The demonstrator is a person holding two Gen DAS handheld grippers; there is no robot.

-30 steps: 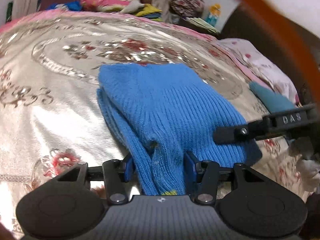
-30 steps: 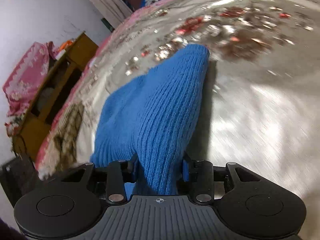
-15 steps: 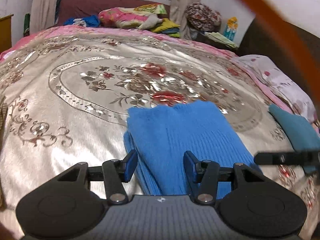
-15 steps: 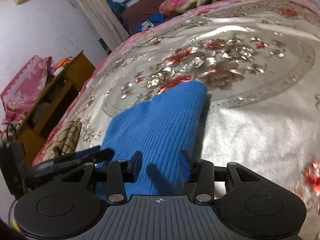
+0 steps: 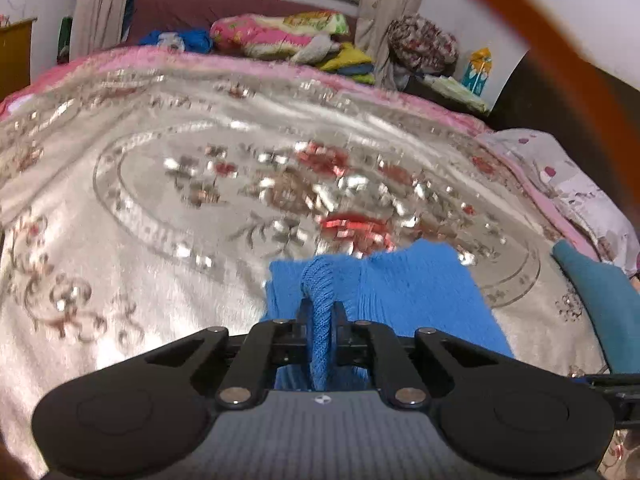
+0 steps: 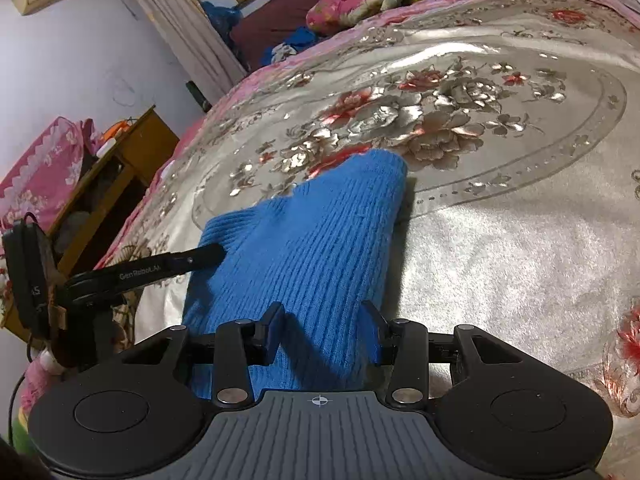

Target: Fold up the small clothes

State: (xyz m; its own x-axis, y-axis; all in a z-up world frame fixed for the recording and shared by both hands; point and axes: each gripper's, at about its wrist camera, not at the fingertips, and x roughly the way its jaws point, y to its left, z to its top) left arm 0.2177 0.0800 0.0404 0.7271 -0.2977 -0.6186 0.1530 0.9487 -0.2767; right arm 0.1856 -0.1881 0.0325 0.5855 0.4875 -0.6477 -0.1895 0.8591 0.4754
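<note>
Left wrist view gives us the left gripper (image 5: 320,316) pinched tight on a raised fold of the blue knit garment (image 5: 420,292), its two fingers pressed against the ribbed edge with only the wool between them. We see the rest of the garment lying flat on the bed (image 5: 160,240), just below the red flower at the middle of the bedspread's oval pattern. To the right of the garment, near the bed's edge, lies a teal cloth (image 5: 600,300); the picture is blurred here, so it may be another folded piece, but we cannot say.

From the right wrist view we see the right gripper (image 6: 326,332) spread wide, holding nothing, its fingers (image 6: 270,330) poised over the near end of the blue knit garment (image 6: 320,240). The left gripper (image 6: 200,258) reaches in from the left of the garment and touches its side edge. Beyond the bed (image 6: 520,260), left of the garment, stands a wooden cabinet (image 6: 132,156).
</note>
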